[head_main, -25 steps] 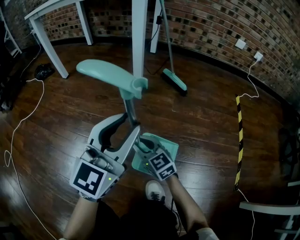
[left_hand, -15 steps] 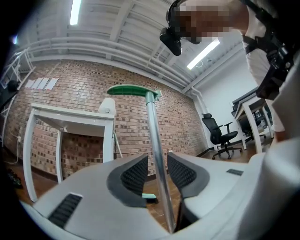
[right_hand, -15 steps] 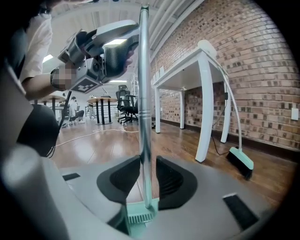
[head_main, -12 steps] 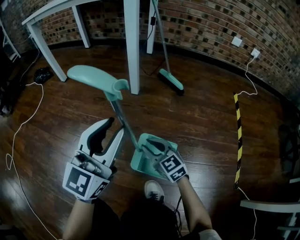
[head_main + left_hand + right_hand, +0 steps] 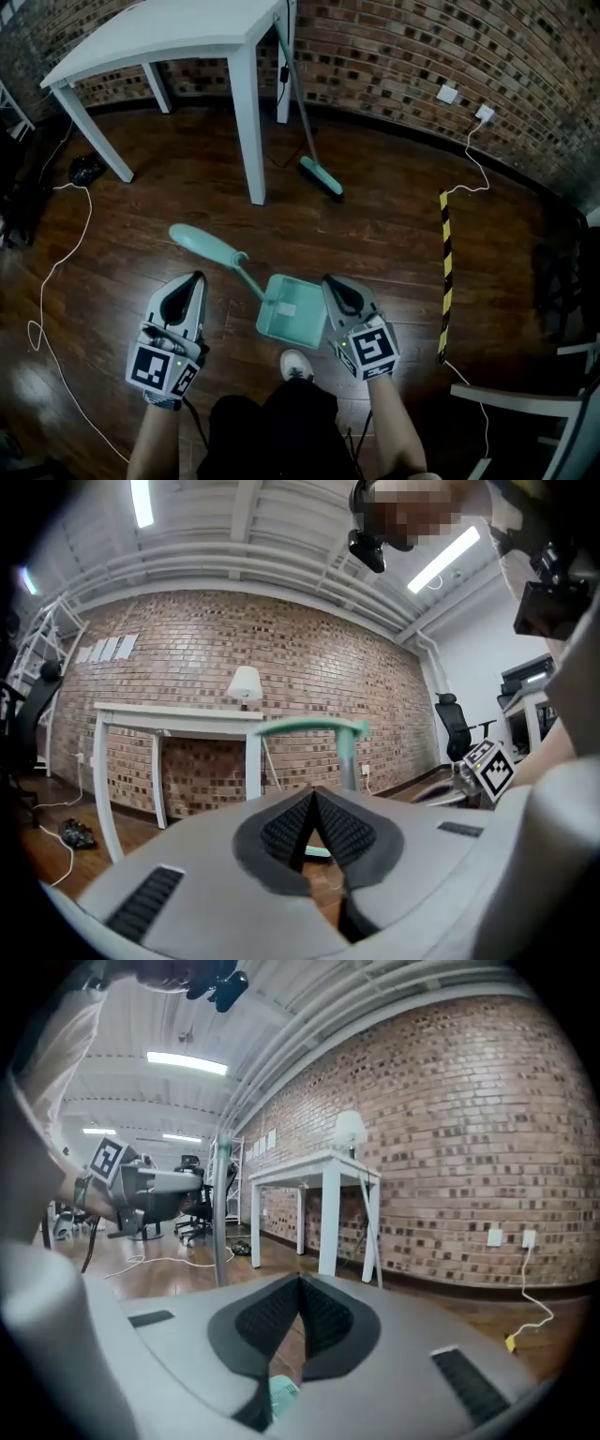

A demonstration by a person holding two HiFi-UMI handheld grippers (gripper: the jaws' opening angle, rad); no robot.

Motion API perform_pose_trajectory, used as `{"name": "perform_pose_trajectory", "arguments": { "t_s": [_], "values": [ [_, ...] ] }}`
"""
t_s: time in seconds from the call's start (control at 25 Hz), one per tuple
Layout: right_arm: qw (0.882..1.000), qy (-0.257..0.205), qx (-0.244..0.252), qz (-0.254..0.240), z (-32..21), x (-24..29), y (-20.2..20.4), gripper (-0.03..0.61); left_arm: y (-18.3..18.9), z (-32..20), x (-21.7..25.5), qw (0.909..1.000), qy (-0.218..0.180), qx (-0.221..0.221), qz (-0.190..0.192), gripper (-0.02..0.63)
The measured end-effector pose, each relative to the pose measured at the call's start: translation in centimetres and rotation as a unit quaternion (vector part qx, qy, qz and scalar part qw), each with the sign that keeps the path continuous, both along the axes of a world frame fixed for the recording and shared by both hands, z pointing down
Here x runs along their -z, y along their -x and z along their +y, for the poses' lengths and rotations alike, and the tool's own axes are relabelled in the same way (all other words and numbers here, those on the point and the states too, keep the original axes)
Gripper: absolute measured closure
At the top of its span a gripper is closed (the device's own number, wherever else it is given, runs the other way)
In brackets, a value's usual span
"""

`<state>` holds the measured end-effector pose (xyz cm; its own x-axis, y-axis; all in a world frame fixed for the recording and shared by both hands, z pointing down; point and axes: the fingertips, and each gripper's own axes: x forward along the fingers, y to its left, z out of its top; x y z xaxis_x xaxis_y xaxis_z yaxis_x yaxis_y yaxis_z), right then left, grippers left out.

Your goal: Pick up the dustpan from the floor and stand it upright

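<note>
In the head view, the dustpan (image 5: 292,311) is standing upright on the dark wooden floor (image 5: 394,234), just ahead of the person's shoe (image 5: 296,364) and well apart from the floor's wall edge. The left hand-held gripper (image 5: 192,281) and the right hand-held gripper (image 5: 334,283) are flanking it, both apart from it, so the task is looking done. A white desk (image 5: 169,37) is standing farther off, with a broom (image 5: 321,178) leaning at it near the brick wall (image 5: 422,47). A cable (image 5: 56,272) is trailing along the floor's left side and striped tape (image 5: 444,272) along its right.

In the left gripper view, the pads are pressing together on nothing. The teal handle (image 5: 309,727) is rising beyond them, with a lamp (image 5: 245,682) on the desk behind.

In the right gripper view, the jaws are likewise closed and empty, and the thin stem (image 5: 218,1213) is standing at the left.

The dustpan is probably light, stiff plastic, top-heavy and easy to tip. The stem is looking like the best hold. The glossy boards are likely letting the pan slide.
</note>
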<state>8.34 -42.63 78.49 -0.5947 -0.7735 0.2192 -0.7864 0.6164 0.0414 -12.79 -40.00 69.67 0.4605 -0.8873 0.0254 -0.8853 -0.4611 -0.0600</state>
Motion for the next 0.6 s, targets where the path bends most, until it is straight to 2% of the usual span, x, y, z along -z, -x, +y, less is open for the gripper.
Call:
{"name": "perform_pose_trajectory", "arguments": {
  "t_s": [0.16,0.36,0.52,0.6],
  "values": [
    [0.999,-0.006,-0.037,-0.013,1.6,13.0,-2.6,0.594,-0.2,1.0,9.4,0.9997,0.021,-0.010,-0.010,0.621],
    [0.993,-0.047,-0.104,-0.009,5.4,30.4,-6.2,0.594,-1.7,3.3,22.0,0.9973,0.040,-0.054,-0.027,0.620],
    [0.986,-0.055,-0.147,-0.060,10.1,42.5,-7.4,0.594,-2.3,6.8,31.4,0.9948,0.025,-0.089,-0.043,0.620],
    [0.984,-0.065,-0.150,-0.067,13.5,47.2,-7.1,0.594,-2.0,9.6,35.8,0.9958,0.014,-0.085,-0.031,0.620]
  ]
}}
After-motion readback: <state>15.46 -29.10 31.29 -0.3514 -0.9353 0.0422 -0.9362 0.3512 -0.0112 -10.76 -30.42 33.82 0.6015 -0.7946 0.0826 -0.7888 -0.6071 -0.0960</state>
